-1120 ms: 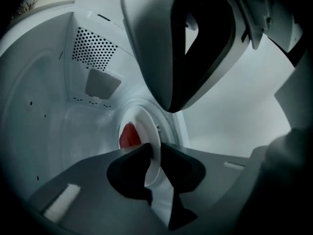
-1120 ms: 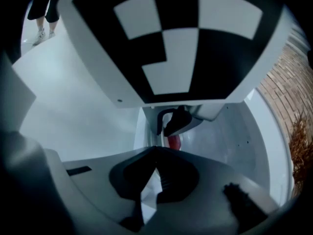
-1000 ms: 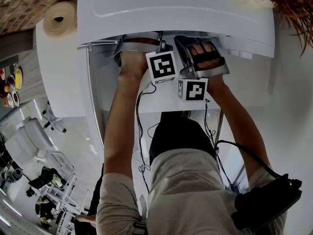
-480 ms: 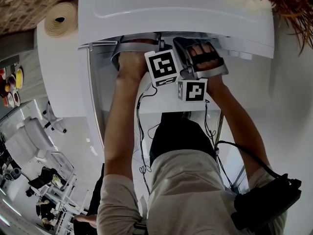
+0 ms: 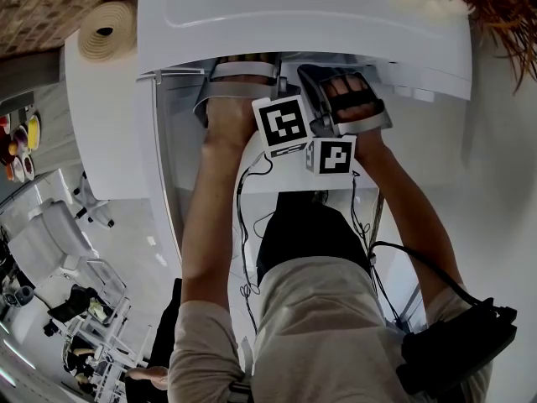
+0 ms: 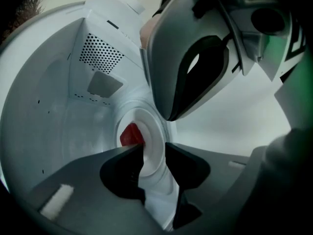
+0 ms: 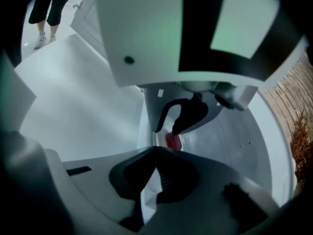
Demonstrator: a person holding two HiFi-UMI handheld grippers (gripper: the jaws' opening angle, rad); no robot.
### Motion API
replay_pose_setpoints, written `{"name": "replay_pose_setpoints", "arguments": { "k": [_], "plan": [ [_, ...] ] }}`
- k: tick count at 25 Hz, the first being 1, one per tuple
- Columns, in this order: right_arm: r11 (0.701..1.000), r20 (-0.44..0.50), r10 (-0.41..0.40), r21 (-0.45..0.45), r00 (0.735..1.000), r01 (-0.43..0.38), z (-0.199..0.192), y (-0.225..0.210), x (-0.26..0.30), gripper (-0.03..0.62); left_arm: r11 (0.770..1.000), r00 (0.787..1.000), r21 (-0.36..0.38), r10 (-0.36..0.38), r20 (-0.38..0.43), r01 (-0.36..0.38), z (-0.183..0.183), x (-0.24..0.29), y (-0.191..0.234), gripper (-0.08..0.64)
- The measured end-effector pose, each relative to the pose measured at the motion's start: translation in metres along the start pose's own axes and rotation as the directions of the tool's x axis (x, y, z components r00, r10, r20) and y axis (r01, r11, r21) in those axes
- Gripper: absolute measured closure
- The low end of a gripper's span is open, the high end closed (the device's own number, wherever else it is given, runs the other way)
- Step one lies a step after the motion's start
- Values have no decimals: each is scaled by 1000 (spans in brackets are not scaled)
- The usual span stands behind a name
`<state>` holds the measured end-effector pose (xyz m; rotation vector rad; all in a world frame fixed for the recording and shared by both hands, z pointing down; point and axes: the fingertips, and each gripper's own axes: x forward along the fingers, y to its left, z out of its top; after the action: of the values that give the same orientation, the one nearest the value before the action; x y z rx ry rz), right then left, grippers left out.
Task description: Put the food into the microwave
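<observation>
Both hands reach into the white microwave (image 5: 302,15) from above; only the marker cubes of the left (image 5: 281,124) and right (image 5: 330,155) grippers show there. Inside, a white plate (image 6: 155,131) carries a red piece of food (image 6: 131,134) and rests on the turntable. My left gripper (image 6: 154,148) is opening: its jaws stand apart with the plate's rim in the gap, pads off it. My right gripper (image 7: 155,150) is shut on the near rim of the plate (image 7: 145,131), with the red food (image 7: 174,141) just beyond. One of the right gripper's fingers (image 6: 164,72) looms at the upper right.
The microwave door (image 5: 164,166) hangs open at the left. A perforated vent (image 6: 100,55) marks the cavity's side wall. A roll of paper (image 5: 105,32) lies beside the microwave. Chairs and floor show at lower left. A person's legs (image 7: 46,9) stand in the background.
The left gripper's marker cube has drifted slightly back toward the person. The right hand has stayed where it was.
</observation>
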<state>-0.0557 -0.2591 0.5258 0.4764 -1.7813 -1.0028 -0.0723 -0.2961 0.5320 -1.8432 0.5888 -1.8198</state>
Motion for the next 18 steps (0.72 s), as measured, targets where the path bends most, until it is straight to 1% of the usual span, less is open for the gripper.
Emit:
{"name": "replay_pose_setpoints", "arguments": {
  "k": [3,5,6,7,8,9,14,18],
  "plan": [
    [1000,-3,-1,-5,1000,1,0,1,-2,584,1000,1000,-4,23,-6,-23,0,-5,-4,413],
    [1000,-4,-8,-8,1000,8,1,-1,-4,584,997,997,-21,71,-12,-71,-2,-11,1,421],
    [1000,-4,-11,-10,1000,11,1,-2,-5,584,993,994,-25,112,-12,-113,-2,-15,6,442],
    [1000,-4,-13,-11,1000,13,2,-2,-7,584,988,988,-23,151,-12,-151,-2,-20,10,482],
    [1000,-4,-14,-13,1000,14,3,-2,-8,584,984,984,-19,177,-12,-178,-2,-23,11,532],
    [1000,-3,-16,-15,1000,16,4,-2,-10,584,981,981,-16,192,-12,-192,-2,-26,11,552],
    [999,-3,-21,-26,1000,21,8,-2,-17,584,976,976,-20,216,-27,-216,-5,-31,4,552],
    [999,-6,-32,-22,999,32,9,-2,-20,584,969,968,2,247,-39,-247,-9,-30,-1,552]
  ]
}}
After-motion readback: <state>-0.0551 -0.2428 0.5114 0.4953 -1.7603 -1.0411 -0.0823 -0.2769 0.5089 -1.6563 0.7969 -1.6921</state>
